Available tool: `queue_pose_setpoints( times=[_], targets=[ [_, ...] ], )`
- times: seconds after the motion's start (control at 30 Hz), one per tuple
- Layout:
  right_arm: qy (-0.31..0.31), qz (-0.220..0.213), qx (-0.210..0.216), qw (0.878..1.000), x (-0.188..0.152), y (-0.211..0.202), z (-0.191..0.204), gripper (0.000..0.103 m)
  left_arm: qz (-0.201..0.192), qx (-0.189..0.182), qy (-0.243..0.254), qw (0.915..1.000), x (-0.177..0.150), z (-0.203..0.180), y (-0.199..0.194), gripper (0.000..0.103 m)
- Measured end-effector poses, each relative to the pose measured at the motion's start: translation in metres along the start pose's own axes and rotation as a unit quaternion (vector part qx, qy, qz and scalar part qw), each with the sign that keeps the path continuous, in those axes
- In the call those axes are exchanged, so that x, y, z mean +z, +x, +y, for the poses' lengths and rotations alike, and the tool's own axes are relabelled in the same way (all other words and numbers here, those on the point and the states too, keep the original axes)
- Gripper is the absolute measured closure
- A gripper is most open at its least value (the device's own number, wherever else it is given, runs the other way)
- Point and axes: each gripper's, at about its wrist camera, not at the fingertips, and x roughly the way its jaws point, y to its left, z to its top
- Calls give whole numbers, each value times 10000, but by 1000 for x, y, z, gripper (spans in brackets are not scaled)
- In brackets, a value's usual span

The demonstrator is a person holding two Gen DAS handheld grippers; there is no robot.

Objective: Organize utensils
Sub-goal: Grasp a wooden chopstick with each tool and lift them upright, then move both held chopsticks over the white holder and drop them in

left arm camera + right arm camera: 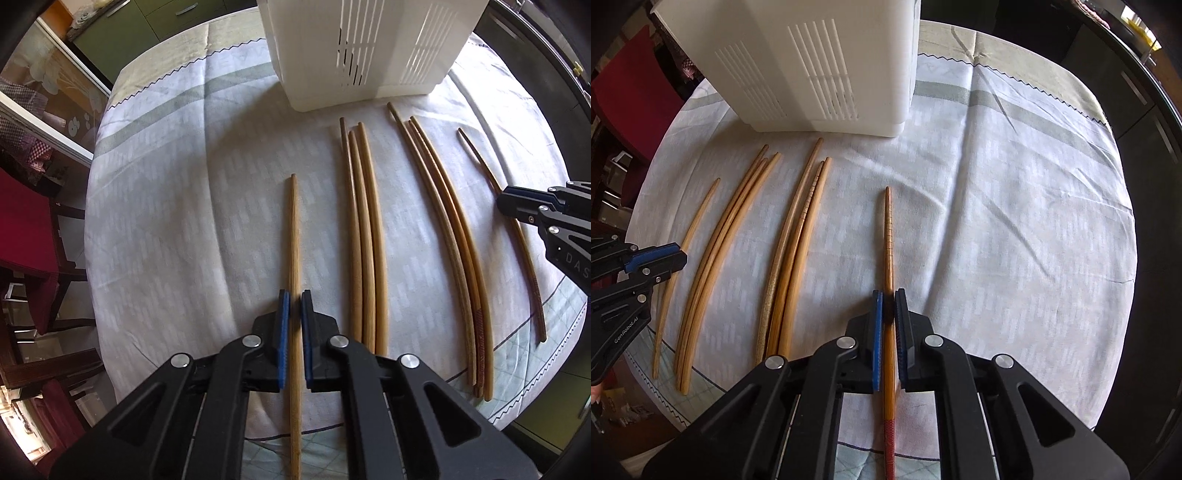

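Observation:
My left gripper is shut on a pale wooden chopstick, blue pads pressing its sides, and it points down at the tablecloth. My right gripper is shut on a darker ridged chopstick with a red end. Between the two lie three pale chopsticks side by side and three browner ones. A white slatted utensil holder stands just beyond their tips. The right gripper shows at the right edge of the left wrist view. The left gripper shows at the left edge of the right wrist view.
A pale patterned tablecloth covers the round table. Red-cushioned chairs stand past the table's left edge and dark cabinets past its right. In the right wrist view the two chopstick groups lie left of the held one.

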Motion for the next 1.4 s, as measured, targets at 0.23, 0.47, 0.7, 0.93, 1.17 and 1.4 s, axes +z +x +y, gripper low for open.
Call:
queue_pose_setpoints(
  times=[0.23, 0.47, 0.7, 0.93, 1.17, 1.4],
  targets=[
    [145, -561, 400, 9975, 0, -34, -8, 96, -602, -38, -127, 9981, 8, 18, -34, 97],
    [191, -1455, 695, 9867, -20, -101, -10, 96, -1317, -85, -271, 9909, -5, 22, -83, 97],
    [166, -2317, 746, 9698, -65, -145, -24, 95, -1952, -221, -403, 9797, -28, 33, -125, 97],
    [32, -2529, 576, 9658, -96, -157, -21, 95, -2157, -199, -388, 9755, -45, 34, -140, 97],
    [-67, -2565, 556, 9649, -115, -154, -21, 95, -2222, -259, -371, 9739, -59, 36, -146, 97],
    [-22, -2807, 646, 9576, -102, -174, -25, 95, -2490, -337, -321, 9674, -60, 33, -174, 97]
  ],
)
